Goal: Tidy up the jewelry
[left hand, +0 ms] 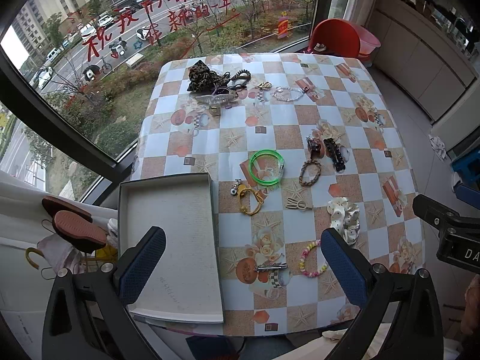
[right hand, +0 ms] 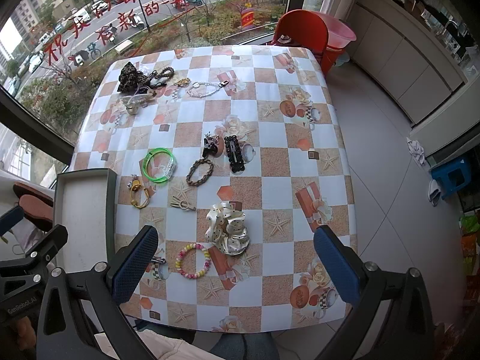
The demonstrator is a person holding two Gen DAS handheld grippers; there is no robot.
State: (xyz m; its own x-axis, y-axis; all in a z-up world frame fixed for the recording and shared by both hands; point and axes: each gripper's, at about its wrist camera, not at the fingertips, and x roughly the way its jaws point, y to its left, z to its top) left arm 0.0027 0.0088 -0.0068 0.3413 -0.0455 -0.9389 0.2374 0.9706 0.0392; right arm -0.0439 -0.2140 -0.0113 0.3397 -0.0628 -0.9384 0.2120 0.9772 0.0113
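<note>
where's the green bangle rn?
The green bangle lies flat mid-table in both views, just right of the tray's far corner, with the braided bracelet to its right and the yellow hair tie just nearer the camera.

Bare tray (left hand: 180, 210), jewelry-cluttered tablecloth (left hand: 300, 114)

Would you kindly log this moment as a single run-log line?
stage: start | left gripper: open, empty, above tray | right gripper: open, empty, above bead bracelet | tray: empty | jewelry: scattered on table
</note>
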